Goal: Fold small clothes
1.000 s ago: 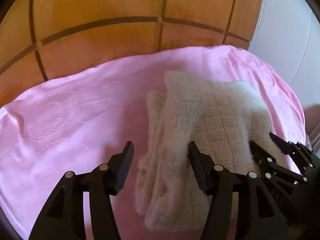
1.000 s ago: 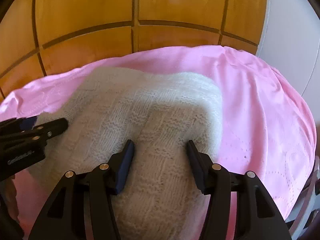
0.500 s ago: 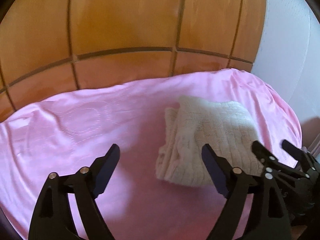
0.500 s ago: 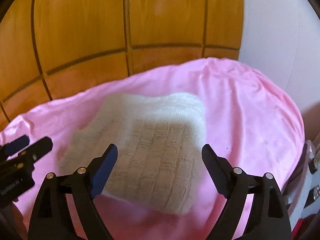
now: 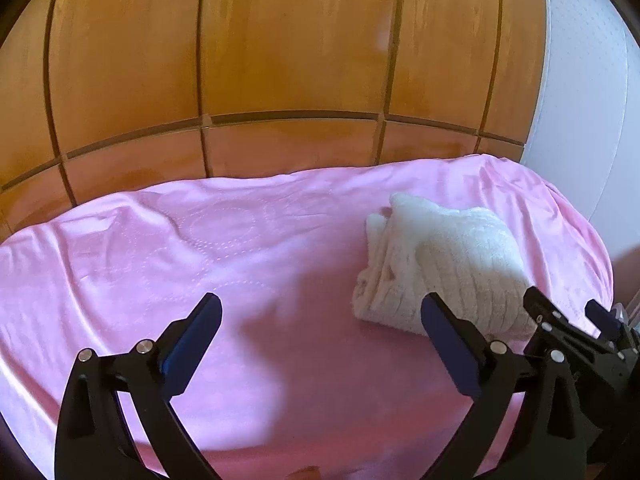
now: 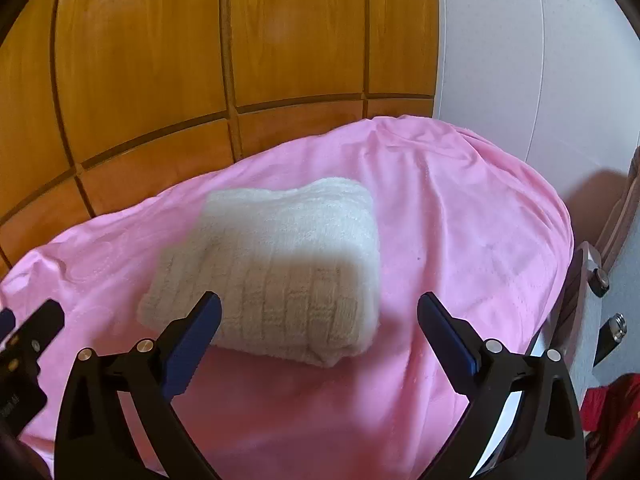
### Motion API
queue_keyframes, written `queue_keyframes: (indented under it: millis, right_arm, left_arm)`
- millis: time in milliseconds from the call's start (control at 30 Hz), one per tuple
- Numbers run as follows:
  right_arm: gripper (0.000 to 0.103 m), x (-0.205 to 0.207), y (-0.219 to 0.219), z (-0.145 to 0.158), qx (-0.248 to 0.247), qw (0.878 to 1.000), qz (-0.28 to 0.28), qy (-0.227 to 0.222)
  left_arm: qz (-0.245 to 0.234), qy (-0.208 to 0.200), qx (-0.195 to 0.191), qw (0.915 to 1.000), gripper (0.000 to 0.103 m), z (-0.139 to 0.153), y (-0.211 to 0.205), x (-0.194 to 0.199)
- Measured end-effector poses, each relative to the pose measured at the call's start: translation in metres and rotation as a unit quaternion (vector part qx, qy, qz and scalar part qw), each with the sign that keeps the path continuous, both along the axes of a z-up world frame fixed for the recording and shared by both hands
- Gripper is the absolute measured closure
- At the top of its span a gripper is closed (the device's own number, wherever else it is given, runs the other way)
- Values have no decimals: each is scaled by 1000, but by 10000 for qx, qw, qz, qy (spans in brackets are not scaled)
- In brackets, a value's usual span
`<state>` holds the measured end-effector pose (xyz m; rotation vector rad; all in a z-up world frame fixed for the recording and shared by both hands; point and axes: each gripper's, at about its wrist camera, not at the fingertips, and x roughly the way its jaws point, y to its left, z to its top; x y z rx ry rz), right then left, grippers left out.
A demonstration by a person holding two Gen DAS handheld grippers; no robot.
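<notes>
Both hand-held grippers, left (image 5: 320, 336) and right (image 6: 319, 334), have pulled back, jaws spread and empty, leaving the folded cream knit (image 6: 276, 264) on the pink bedspread's (image 5: 168, 264) right side — soft, light, best gripped at its thick folded edge.

Cream ribbed knit (image 6: 280, 264); pink dot-stitched sheet (image 5: 200, 264); orange-brown wooden panels (image 5: 280, 60)

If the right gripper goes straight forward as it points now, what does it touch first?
Most likely the folded white knit garment, which lies just ahead of the open right gripper on the pink sheet. Depth is unclear; if angled lower, it may meet the sheet first.
</notes>
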<state>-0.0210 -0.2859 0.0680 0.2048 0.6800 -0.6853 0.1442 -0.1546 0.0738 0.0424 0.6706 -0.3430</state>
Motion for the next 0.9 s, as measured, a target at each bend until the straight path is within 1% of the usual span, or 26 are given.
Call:
queue_keyframes:
  millis: [167, 367, 600, 900]
  right_arm:
    - [6, -2, 8, -1, -31, 10000, 6, 1]
    - [6, -6, 14, -2, -40, 10000, 68, -12]
    - [6, -8, 15, -1, -64, 10000, 36, -64]
    - [4, -7, 17, -5, -10, 9999, 104, -14]
  left_arm:
    - [124, 1, 52, 9999, 3, -3, 4, -9]
    - [139, -4, 170, 9998, 3, -6, 3, -14]
    - [110, 29, 153, 9998, 2, -7, 3, -14]
    - [139, 34, 182, 9997, 2, -8, 2, -16]
